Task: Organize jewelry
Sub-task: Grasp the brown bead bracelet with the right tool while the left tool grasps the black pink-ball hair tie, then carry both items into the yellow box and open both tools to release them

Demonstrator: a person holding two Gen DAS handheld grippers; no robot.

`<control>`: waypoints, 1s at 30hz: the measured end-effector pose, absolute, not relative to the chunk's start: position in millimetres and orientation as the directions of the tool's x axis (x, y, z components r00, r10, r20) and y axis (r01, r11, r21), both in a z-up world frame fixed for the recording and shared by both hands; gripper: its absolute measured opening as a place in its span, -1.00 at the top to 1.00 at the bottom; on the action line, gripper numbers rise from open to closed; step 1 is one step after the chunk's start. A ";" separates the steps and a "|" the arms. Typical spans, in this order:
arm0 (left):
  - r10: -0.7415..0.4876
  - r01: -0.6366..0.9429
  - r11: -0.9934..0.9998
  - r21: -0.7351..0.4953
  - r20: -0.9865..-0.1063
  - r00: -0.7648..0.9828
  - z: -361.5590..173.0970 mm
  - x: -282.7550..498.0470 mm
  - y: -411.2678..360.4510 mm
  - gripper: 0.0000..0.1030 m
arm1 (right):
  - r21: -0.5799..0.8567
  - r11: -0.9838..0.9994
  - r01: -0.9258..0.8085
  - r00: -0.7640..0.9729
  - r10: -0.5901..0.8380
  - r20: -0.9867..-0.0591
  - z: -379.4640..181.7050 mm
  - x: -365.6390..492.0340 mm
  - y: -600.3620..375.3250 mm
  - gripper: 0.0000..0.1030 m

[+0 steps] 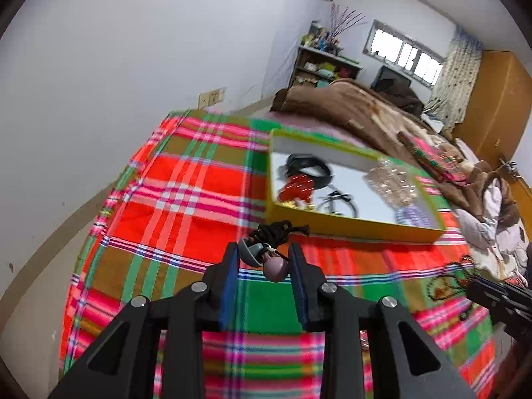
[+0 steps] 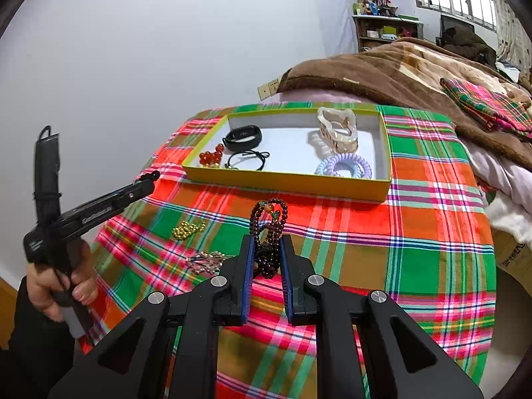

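The left gripper (image 1: 264,259) holds a pendant necklace (image 1: 266,259), a grey piece and a mauve bead on a black cord; its jaws sit about half apart with the pendant pinched between the blue pads, above the plaid cloth (image 1: 186,199) and just short of the yellow tray (image 1: 349,229). The right gripper (image 2: 267,252) has its jaws pressed close on a dark beaded bracelet (image 2: 271,229), whose loop sticks up past the fingertips.

The tray (image 2: 286,184) already contains 5 items: a black band (image 2: 242,137), red beads (image 2: 211,157), a black hair tie (image 2: 247,159), a pale claw clip (image 2: 339,129) and a lilac coil tie (image 2: 344,166). A gold bead string (image 2: 188,229) and a pale chain (image 2: 207,261) lie loose on the cloth.

Risks: the round pendant bead could roll out of the pads, since little of it seems gripped. The dangling cord might snag the tray's near wall. The bracelet's loose loop could catch on that rim, or land on and tangle with the hair ties.
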State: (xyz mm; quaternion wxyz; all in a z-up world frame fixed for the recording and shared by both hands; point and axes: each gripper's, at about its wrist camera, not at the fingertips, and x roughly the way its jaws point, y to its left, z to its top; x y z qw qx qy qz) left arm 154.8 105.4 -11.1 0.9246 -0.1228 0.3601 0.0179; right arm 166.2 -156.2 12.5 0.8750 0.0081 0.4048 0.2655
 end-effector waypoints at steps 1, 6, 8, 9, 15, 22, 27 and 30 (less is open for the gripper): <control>-0.059 -0.115 0.970 -0.216 -0.663 0.746 -6.5 152.3 103.4 0.40 | 0.228 0.858 -0.460 0.535 0.473 -0.701 14.9 164.6 -156.9 0.70; -0.078 -0.085 0.972 -0.221 -0.638 0.766 15.4 137.2 93.7 0.40 | 0.226 0.853 -0.471 0.546 0.483 -0.685 26.7 159.0 -160.8 0.70; -0.083 -0.076 0.973 -0.219 -0.633 0.769 20.9 135.3 90.0 0.40 | 0.224 0.852 -0.473 0.550 0.484 -0.681 30.1 158.3 -162.1 0.70; -0.084 -0.074 0.973 -0.218 -0.632 0.770 22.6 135.0 88.3 0.40 | 0.223 0.851 -0.475 0.551 0.485 -0.679 31.7 158.6 -162.3 0.70; -0.103 -0.046 0.975 -0.216 -0.630 0.769 30.8 140.9 76.8 0.40 | 0.208 0.854 -0.476 0.562 0.478 -0.675 37.3 166.4 -167.0 0.70; -0.127 -0.010 0.978 -0.209 -0.633 0.764 35.7 167.4 64.1 0.40 | 0.189 0.861 -0.472 0.585 0.466 -0.664 46.1 194.6 -169.9 0.70; -0.149 0.023 0.979 -0.200 -0.643 0.751 33.4 198.9 56.2 0.40 | 0.172 0.864 -0.473 0.598 0.458 -0.658 50.0 223.1 -162.8 0.70; -0.157 0.033 0.980 -0.199 -0.647 0.746 32.4 219.5 53.8 0.40 | 0.169 0.866 -0.471 0.596 0.454 -0.663 47.0 240.4 -156.7 0.70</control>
